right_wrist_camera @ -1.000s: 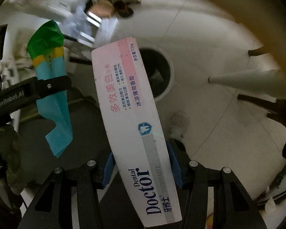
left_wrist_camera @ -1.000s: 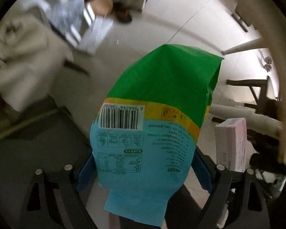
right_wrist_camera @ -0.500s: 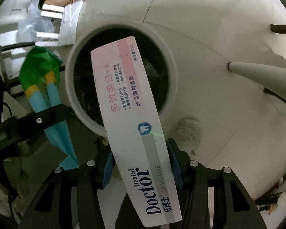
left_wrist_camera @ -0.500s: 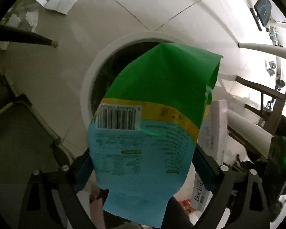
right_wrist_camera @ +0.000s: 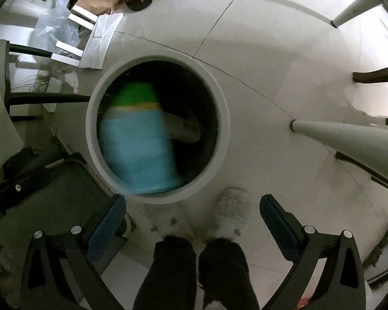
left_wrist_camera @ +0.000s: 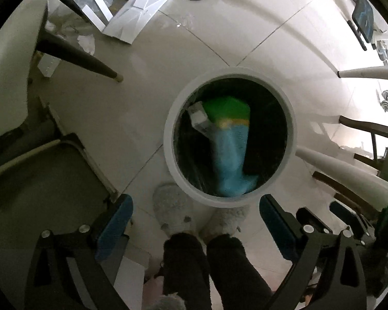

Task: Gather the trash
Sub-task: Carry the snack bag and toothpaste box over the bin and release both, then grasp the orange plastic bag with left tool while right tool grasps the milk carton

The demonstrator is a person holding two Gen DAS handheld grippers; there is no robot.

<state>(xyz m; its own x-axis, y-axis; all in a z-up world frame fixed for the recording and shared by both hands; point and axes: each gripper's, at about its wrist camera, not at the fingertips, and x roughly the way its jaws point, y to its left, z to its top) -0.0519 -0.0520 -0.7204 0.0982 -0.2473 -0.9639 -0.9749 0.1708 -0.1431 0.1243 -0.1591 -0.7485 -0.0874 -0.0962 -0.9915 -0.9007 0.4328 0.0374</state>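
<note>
A round white trash bin (left_wrist_camera: 169, 139) with a black liner stands on the floor below both grippers; it also shows in the right wrist view (right_wrist_camera: 223, 118). The green, yellow and blue bag (left_wrist_camera: 230, 144) is inside the bin, blurred, and shows in the right wrist view (right_wrist_camera: 137, 144) too. A pale box-shaped blur, the toothpaste box (right_wrist_camera: 183, 128), lies in the bin beside the bag; in the left wrist view it is a pale smear (left_wrist_camera: 200, 118). My left gripper (left_wrist_camera: 195, 215) is open and empty above the bin's near rim. My right gripper (right_wrist_camera: 192, 214) is open and empty too.
The person's white fluffy slippers (left_wrist_camera: 173, 211) (right_wrist_camera: 232, 211) and dark trouser legs stand just in front of the bin. A dark chair seat (left_wrist_camera: 38, 175) is at the left. White furniture legs (right_wrist_camera: 344, 131) are at the right. Flat cardboard (left_wrist_camera: 137, 15) and plastic clutter lie at the far left.
Both grippers have opened. The bag has left my left gripper and the toothpaste box my right; both have dropped into the bin.
</note>
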